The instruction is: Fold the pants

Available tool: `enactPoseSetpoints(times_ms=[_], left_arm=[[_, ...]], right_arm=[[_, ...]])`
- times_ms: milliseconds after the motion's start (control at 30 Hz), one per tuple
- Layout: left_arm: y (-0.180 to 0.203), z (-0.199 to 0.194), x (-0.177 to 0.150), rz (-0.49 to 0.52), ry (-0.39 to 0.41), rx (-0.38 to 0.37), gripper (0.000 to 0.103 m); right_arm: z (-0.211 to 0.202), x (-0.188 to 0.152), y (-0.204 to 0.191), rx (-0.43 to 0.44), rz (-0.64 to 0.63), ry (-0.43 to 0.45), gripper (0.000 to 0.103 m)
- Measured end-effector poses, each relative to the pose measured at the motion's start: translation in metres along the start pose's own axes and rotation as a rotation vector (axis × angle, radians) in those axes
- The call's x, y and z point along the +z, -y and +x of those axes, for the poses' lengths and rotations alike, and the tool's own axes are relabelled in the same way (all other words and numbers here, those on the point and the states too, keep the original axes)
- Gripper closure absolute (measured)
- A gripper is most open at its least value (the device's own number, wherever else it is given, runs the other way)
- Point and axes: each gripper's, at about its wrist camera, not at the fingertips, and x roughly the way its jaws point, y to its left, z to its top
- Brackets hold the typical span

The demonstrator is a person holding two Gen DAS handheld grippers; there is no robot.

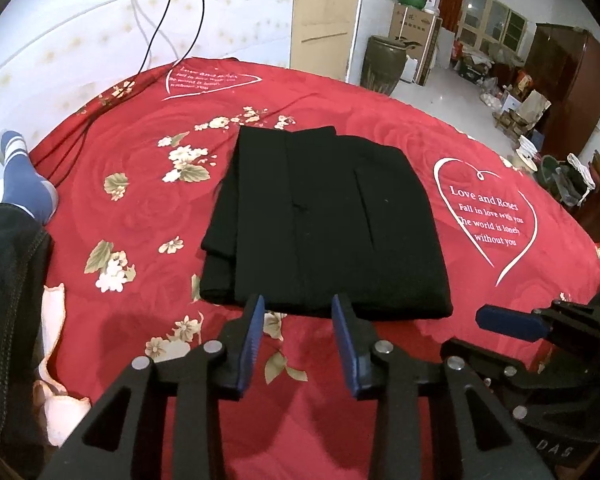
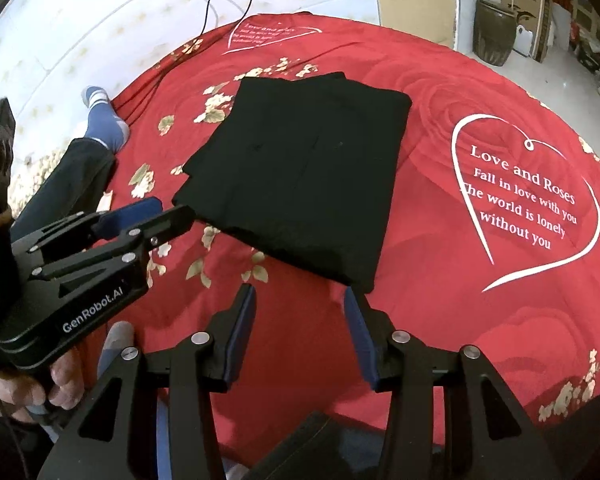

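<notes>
Black pants point(image 1: 324, 220) lie folded into a compact rectangle on the red bedspread point(image 1: 140, 208) in your left wrist view, just ahead of your left gripper point(image 1: 299, 312). Its jaws are spread, with nothing between them; the blue pads point(image 1: 254, 336) sit at the near edge of the fabric, and you cannot tell whether they touch it. At the right edge your right gripper point(image 1: 504, 320) shows. A blue sock point(image 1: 24, 176) rests on the bed at the left.

From your right wrist view, the pants point(image 2: 300, 168) lie in the middle of the bedspread point(image 2: 440, 300), beside a white heart print point(image 2: 528, 200). Your right gripper point(image 2: 300, 304) hangs near the fold's closest corner, jaws spread and empty. Your left gripper point(image 2: 156, 216) points at the left edge of the pants, held by your hand point(image 2: 56, 384).
</notes>
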Motion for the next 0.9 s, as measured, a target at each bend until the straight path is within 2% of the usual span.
enactPoseSetpoints(times_ms=[367, 900], left_arm=[[0.009, 0.004, 0.000, 0.037, 0.003, 0.016, 0.065], [0.010, 0.007, 0.000, 0.023, -0.001, 0.011, 0.060]], right_arm=[[0.008, 0.000, 0.005, -0.018, 0.012, -0.010, 0.057], [0.011, 0.000, 0.010, -0.007, 0.023, -0.010, 0.057]])
